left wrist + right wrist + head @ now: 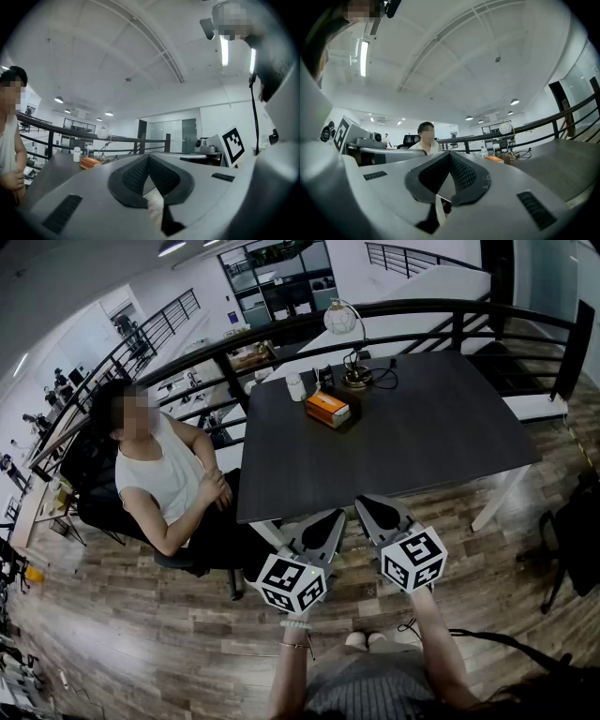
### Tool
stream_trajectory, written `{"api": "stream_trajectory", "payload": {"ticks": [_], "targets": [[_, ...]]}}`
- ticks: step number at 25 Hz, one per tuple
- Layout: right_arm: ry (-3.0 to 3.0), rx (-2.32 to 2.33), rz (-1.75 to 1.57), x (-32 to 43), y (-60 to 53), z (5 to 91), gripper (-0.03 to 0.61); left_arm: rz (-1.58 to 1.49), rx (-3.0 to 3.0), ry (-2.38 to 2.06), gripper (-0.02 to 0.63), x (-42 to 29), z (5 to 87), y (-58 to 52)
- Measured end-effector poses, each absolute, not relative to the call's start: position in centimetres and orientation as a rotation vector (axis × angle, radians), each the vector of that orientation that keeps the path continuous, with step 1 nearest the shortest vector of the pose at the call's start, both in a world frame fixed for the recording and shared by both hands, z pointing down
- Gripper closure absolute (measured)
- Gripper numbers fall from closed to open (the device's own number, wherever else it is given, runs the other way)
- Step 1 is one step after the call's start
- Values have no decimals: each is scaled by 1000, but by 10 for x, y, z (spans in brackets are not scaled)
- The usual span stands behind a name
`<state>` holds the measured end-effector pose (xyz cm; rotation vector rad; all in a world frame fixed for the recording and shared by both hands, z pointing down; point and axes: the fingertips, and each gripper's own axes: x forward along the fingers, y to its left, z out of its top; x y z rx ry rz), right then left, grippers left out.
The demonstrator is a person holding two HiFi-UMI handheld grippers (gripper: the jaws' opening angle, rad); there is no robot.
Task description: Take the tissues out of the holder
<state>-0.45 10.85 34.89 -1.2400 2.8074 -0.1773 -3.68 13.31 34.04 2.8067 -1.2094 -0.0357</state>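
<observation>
- left gripper [330,521] and right gripper [370,509] sit closest, side by side over the wood-plank floor [141,634], just short of the table's near edge, both pointing level toward it
- each carries a white cube with black square markers; pattern only, no readable text
- left gripper view: jaws closed, tips meeting, nothing between them; pads [136,176] are black with a fine cross-hatch texture, the shells smooth grey plastic with slotted vents
- right gripper view: jaws closed too, pad tips touching, nothing held; same black textured pads [461,174] in grey shells
- table [422,437] has a dark matte rectangular top with faint grain and white legs
- tissue holder [327,409] is an orange and white box on the table's far part, well apart from both grippers; its print is too small to read
- near it stand a small white bottle [295,386] and a lamp [344,320] with a round globe shade, thin curved stem and metallic base
- person [159,474] in a white sleeveless top sits at the table's left side
- black metal railing [450,307] runs behind the table
</observation>
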Motion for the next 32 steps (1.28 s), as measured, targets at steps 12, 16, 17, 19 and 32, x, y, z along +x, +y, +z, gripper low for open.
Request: {"api": "stream_trajectory", "payload": {"ticks": [12, 16, 17, 19, 32], "targets": [[2824, -1268, -175, 2, 97, 358, 566, -25, 2807, -1212, 606, -31, 342, 123], [2824, -1265, -174, 5, 89, 360, 566, -24, 2804, -1219, 606, -29, 344, 116], [2824, -1264, -173, 6, 87, 360, 566, -25, 2803, -1221, 606, -28, 345, 113], [2822, -1256, -170, 9, 82, 359, 566, -26, 2798, -1227, 606, -25, 346, 107], [2799, -1194, -263, 8, 42, 361, 565, -35, 2738, -1273, 606, -30, 352, 72]]}}
